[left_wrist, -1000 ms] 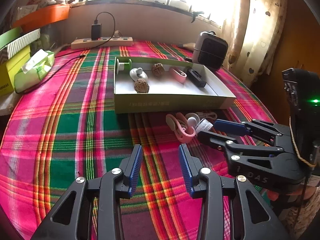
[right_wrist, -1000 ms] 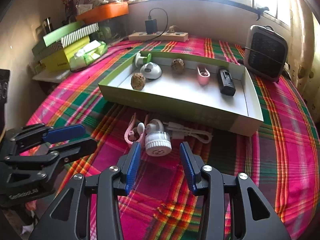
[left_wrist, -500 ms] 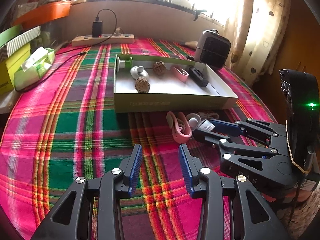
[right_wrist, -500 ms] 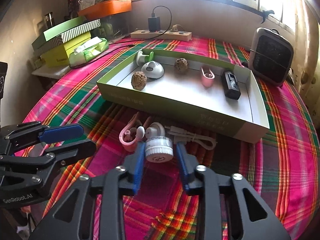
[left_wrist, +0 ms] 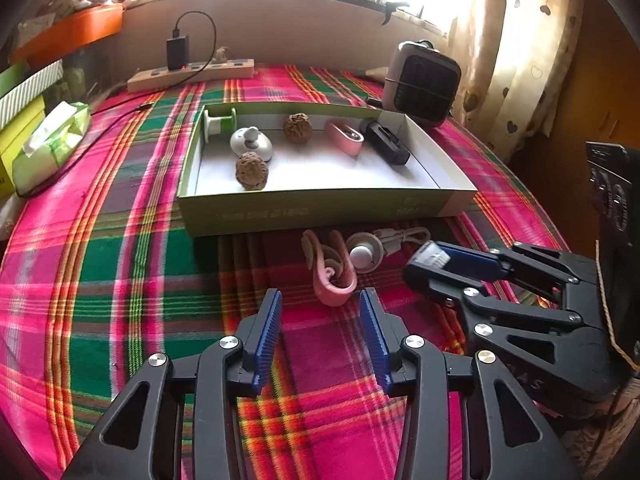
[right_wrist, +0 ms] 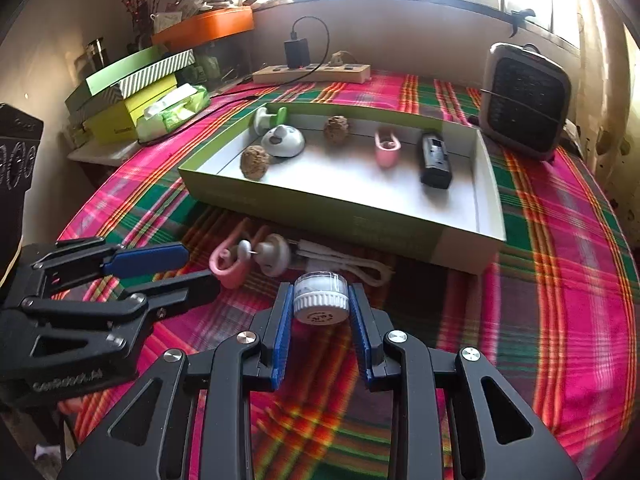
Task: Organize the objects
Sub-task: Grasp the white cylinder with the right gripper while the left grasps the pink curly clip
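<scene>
Over the near left of the pink-and-green plaid tablecloth point(left_wrist: 120, 280): hovering the left gripper point(left_wrist: 320, 300), jaws wide and just been opening, gripping nothing, aiming at the pink curled plastic clip point(left_wrist: 330, 276) lying just beyond the fingertips. Just right of that clip, leaving the white round knobbed disc point(left_wrist: 362, 254) and the white looped cable point(left_wrist: 404, 236) on the cloth, close to the front wall of the shallow green cardboard box with the white floor point(left_wrist: 320, 210). Further right, pinching the small clear jar with the ribbed white cap point(right_wrist: 320, 312) in the right gripper point(right_wrist: 320, 290), jaws narrow and just been closing, blue pads pressing on both sides of the cap; not showing clearly whether resting on the cloth or lifting off it.

Judging by this, gathering the loose items in front of the box, with several already lying inside. Calling next for raising the jar clear of the front wall, carrying it over a bare patch of the white floor and only then letting go. For the left side, calling for easing forward and down to straddle the clip, closing across its looped end, and avoiding snagging the disc just beside it.
</scene>
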`<action>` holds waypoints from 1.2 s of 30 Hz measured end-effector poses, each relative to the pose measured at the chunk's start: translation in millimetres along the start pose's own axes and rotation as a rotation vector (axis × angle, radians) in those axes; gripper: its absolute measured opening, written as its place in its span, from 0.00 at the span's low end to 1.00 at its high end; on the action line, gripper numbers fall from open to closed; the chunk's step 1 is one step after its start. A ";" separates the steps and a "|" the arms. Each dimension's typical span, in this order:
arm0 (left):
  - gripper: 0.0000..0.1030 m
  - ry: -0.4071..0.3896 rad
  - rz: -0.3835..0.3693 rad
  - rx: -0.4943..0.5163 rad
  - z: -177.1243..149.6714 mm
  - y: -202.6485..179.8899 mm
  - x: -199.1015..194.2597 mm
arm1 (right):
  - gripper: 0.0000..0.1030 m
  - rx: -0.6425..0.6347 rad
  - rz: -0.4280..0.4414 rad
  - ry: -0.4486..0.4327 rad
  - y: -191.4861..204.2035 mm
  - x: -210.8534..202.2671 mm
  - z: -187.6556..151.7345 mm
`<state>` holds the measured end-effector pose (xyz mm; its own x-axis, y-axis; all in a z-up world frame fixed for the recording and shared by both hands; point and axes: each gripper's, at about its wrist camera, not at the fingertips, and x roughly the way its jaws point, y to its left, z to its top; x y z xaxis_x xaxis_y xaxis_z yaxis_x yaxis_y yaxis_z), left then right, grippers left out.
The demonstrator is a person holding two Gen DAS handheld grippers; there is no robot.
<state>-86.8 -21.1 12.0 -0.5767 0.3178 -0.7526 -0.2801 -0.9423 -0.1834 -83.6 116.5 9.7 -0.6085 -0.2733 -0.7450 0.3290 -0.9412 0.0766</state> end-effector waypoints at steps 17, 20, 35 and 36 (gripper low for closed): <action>0.38 0.023 0.114 0.022 8.8 -3.5 16.6 | 0.28 0.042 0.012 -0.033 -29.3 -15.9 -8.7; 0.38 0.027 0.127 0.017 9.2 -2.6 16.4 | 0.28 0.039 0.014 -0.033 -30.6 -16.5 -9.3; 0.38 0.031 0.167 0.088 20.0 -9.2 28.9 | 0.28 0.047 0.018 -0.024 -30.8 -14.7 -9.8; 0.38 0.031 0.166 0.088 20.3 -9.2 29.2 | 0.28 0.049 0.015 -0.020 -31.4 -13.6 -9.9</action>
<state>-116.6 -1.0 4.6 -0.5968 0.1537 -0.7875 -0.2497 -0.9683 0.0002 -78.5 151.7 10.9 -0.6182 -0.2911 -0.7301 0.3029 -0.9454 0.1204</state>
